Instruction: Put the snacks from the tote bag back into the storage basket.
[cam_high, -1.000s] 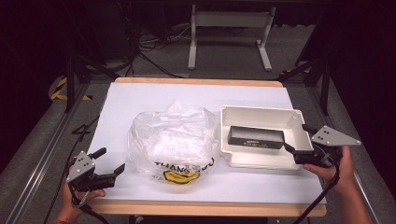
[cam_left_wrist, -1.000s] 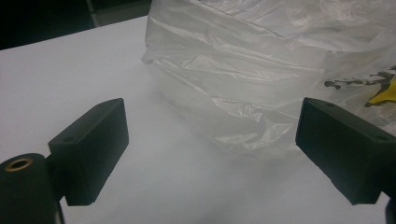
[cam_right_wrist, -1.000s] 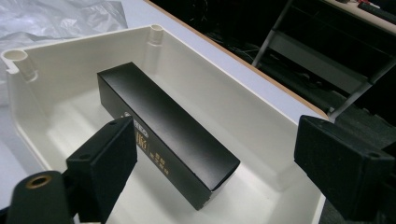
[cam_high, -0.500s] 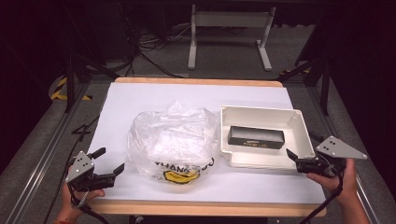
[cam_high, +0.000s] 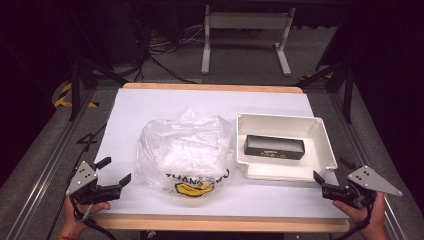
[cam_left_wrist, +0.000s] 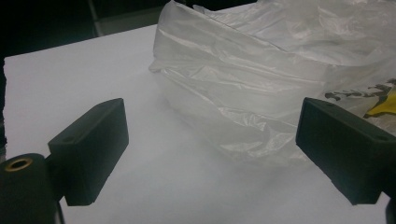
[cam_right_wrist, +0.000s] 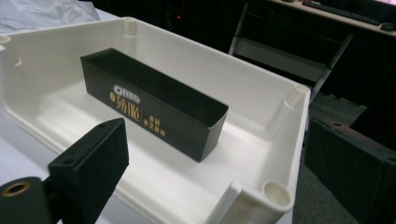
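Note:
A crumpled clear plastic bag (cam_high: 186, 152) with yellow and black print lies mid-table; its folds rise ahead in the left gripper view (cam_left_wrist: 261, 79). To its right stands a white tray (cam_high: 320, 132) holding a long black box (cam_high: 274, 147) with gold lettering, close up in the right gripper view (cam_right_wrist: 154, 102) inside the tray (cam_right_wrist: 261, 88). My left gripper (cam_high: 114, 171) rests open at the table's front left, jaws apart and empty (cam_left_wrist: 212, 154), pointing at the bag. My right gripper (cam_high: 324, 182) is open at the front right, just off the tray's near corner (cam_right_wrist: 215, 158).
The white table sheet (cam_high: 165, 105) ends in a wooden front edge (cam_high: 220, 222). Beyond the table are a dark floor with cables (cam_high: 160, 47) and a grey stand (cam_high: 245, 30). Metal rails (cam_high: 45, 165) run along both sides.
My right gripper has drawn back toward me and down to the right, away from the tray's near edge. The left gripper, bag and box have stayed put.

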